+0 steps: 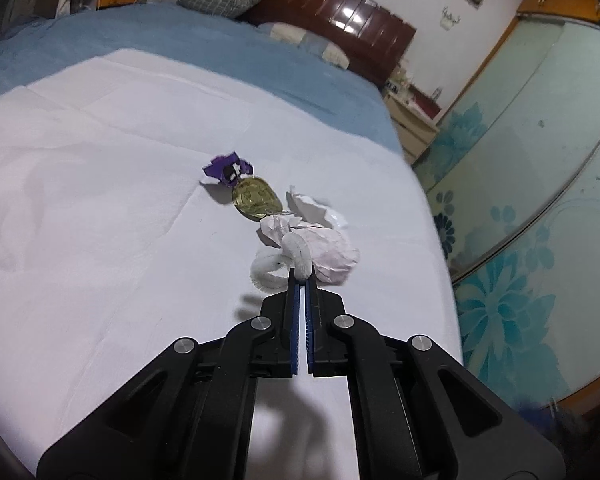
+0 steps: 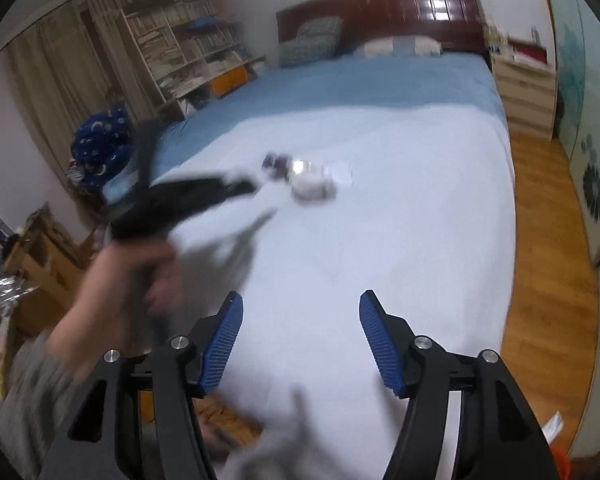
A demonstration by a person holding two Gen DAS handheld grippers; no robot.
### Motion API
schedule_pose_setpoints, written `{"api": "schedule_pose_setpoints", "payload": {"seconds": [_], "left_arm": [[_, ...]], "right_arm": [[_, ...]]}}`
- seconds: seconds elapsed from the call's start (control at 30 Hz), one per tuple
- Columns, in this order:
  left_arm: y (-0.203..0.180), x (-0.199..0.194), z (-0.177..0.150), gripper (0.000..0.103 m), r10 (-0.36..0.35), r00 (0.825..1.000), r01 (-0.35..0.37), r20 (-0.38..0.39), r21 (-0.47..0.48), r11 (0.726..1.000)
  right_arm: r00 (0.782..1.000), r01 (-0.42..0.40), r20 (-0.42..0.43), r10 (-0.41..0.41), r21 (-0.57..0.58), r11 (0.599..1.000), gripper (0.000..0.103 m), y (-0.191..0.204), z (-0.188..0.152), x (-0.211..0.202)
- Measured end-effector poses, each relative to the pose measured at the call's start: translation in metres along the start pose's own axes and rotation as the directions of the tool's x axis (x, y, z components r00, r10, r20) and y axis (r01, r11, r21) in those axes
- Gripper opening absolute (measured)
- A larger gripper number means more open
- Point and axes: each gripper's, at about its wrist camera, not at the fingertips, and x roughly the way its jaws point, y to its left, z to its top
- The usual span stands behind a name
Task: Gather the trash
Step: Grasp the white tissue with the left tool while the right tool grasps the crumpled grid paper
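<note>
In the right wrist view the left gripper [image 2: 256,188] and the hand [image 2: 140,272] holding it are smeared by motion, so its jaws and anything between them cannot be made out there. The trash [image 2: 306,178] on the white sheet [image 2: 400,220] is also blurred in that view: a dark scrap, a bright glint and pale lumps, with no clear edges. The sleeve [image 2: 32,392] runs off the lower left edge. In the left wrist view the fuzzy white loop [image 1: 278,258] partly hides the crumpled paper [image 1: 332,250] behind it, and the print on the gold wrapper [image 1: 254,199] is too small to read. The gripper arms in both views are cut off by the bottom edge
</note>
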Motion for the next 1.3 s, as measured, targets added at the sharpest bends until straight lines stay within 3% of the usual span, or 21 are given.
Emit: {"api": "schedule_pose_setpoints", "payload": {"seconds": [0.23, 0.4, 0.53, 0.67, 0.73, 0.8, 0.97, 1.0, 1.03, 1.07, 1.1, 1.3], "left_arm": [[0.002, -0.047, -0.007, 0.002, -0.029, 0.997, 0.032, 0.072, -0.038, 0.999], [0.013, -0.044, -0.009, 0.002, -0.013, 0.998, 0.016, 0.061, -0.056, 0.998], [0.023, -0.038, -0.008, 0.002, -0.004, 0.999, 0.007, 0.042, -0.074, 0.997], [0.024, -0.034, -0.006, 0.002, -0.005, 0.999, 0.007, 0.040, -0.073, 0.997], [0.023, -0.034, -0.006, 0.002, -0.006, 0.999, 0.010, 0.045, -0.076, 0.997], [0.022, -0.035, -0.010, 0.002, -0.010, 0.999, 0.013, 0.047, -0.075, 0.997], [0.016, -0.040, -0.017, 0.002, -0.018, 0.998, 0.023, 0.061, -0.082, 0.996], [0.017, -0.040, -0.019, 0.002, -0.020, 0.998, 0.025, 0.060, -0.084, 0.996], [0.017, -0.040, -0.021, 0.002, -0.019, 0.998, 0.024, 0.058, -0.086, 0.996], [0.019, -0.040, -0.022, 0.002, -0.019, 0.998, 0.024, 0.057, -0.090, 0.996], [0.021, -0.040, -0.022, 0.002, -0.021, 0.998, 0.026, 0.055, -0.091, 0.995], [0.027, -0.041, -0.017, 0.002, -0.015, 0.998, 0.021, 0.056, -0.100, 0.995]], "right_arm": [[0.999, 0.039, -0.002, -0.039, -0.072, 0.997, 0.061, 0.009, 0.051, 0.111], [0.993, 0.105, -0.035, -0.110, -0.118, 0.987, 0.060, 0.020, 0.077, 0.180], [0.988, 0.136, -0.053, -0.144, -0.130, 0.982, 0.057, 0.025, 0.091, 0.209], [0.989, 0.105, -0.088, -0.117, -0.128, 0.986, 0.020, 0.026, 0.096, 0.221], [0.990, 0.093, -0.093, -0.105, -0.132, 0.987, 0.010, 0.025, 0.096, 0.220], [0.991, 0.084, -0.094, -0.098, -0.141, 0.986, 0.008, 0.025, 0.092, 0.215], [0.995, 0.066, -0.067, -0.079, -0.173, 0.983, 0.009, 0.027, 0.086, 0.201], [0.995, 0.069, -0.061, -0.081, -0.179, 0.982, 0.014, 0.028, 0.087, 0.201], [0.995, 0.074, -0.055, -0.086, -0.182, 0.980, 0.022, 0.031, 0.087, 0.201], [0.996, 0.072, -0.045, -0.082, -0.184, 0.980, 0.043, 0.032, 0.090, 0.203], [0.996, 0.070, -0.035, -0.078, -0.183, 0.981, 0.053, 0.034, 0.093, 0.203], [0.993, 0.060, -0.084, -0.080, -0.225, 0.973, 0.054, 0.047, 0.108, 0.235]]}}
